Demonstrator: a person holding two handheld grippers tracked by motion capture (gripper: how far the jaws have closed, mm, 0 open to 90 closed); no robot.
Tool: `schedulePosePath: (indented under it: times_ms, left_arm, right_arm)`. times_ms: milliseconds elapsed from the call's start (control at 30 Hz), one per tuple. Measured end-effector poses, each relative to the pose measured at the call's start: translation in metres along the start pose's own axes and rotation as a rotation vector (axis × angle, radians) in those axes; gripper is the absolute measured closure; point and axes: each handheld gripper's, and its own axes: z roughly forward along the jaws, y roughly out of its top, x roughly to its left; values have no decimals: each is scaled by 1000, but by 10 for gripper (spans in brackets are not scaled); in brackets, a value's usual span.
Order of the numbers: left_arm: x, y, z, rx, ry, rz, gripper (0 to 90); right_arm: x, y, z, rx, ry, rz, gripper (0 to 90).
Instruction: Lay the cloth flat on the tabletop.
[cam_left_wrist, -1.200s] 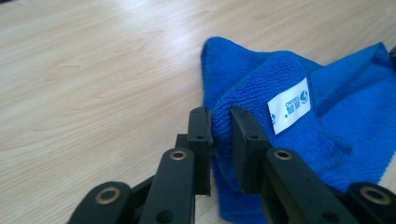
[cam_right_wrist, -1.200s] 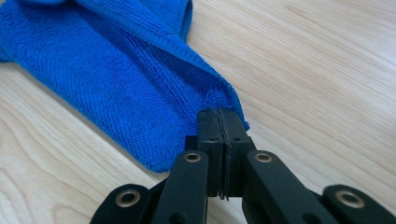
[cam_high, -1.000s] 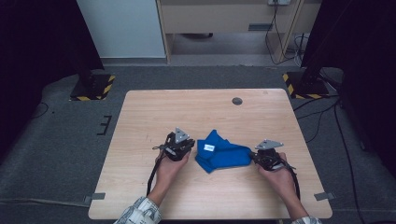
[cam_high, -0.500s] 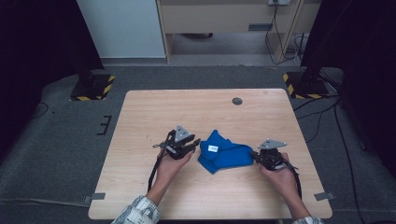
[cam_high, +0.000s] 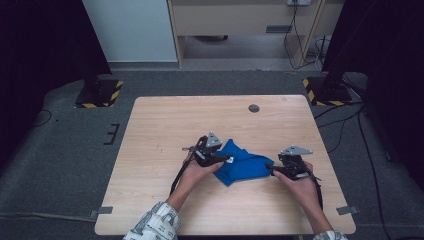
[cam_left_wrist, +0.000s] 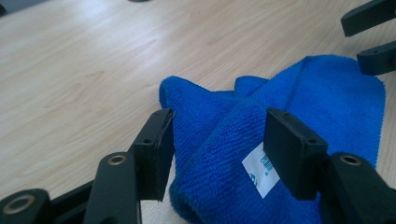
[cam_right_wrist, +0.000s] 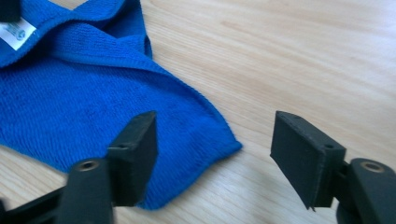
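My left gripper (cam_left_wrist: 217, 149) jaws spread, astride folded edge of blue microfibre cloth (cam_high: 245, 162) w/ white label (cam_left_wrist: 261, 170), frame centre. Right gripper (cam_right_wrist: 215, 156) spread over cloth's corner, lower right, on wooden table (cam_high: 160, 130).

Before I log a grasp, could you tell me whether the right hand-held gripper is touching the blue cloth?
Apart: in its own view, the right hand-held gripper stands open around the blue cloth's corner, with gaps.

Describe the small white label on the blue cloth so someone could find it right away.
On the wooden table, a crumpled blue cloth lies between the two hand-held tools. The white label sits on its folded edge, between the open left tool's jaws. It is the only white patch on the blue fabric.
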Motion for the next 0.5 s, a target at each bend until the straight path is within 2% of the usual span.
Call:
schedulePosePath:
  times_ms: [33, 67, 133, 267, 367, 433, 500]
  left_arm:
    - [0, 0, 2, 12, -3, -1, 468]
    - [0, 0, 5, 23, -12, -9, 473]
    - [-1, 0, 8, 40, -14, -7, 538]
    - [-2, 1, 11, 74, -5, -11, 680]
    - [-2, 2, 10, 66, -2, -16, 763]
    - [-2, 3, 9, 62, 8, -11, 808]
    - [0, 5, 6, 45, 21, -21, 815]
  right_arm:
    - [1, 0, 2, 4, 7, 11, 302]
    - [3, 0, 5, 14, 9, 3, 313]
    - [8, 0, 10, 37, 4, -24, 396]
    - [13, -2, 14, 71, -12, -60, 488]
    - [13, -3, 12, 74, -22, -72, 595]
    - [13, -3, 10, 80, -22, -80, 704]
    - [12, -3, 9, 85, -21, -79, 805]
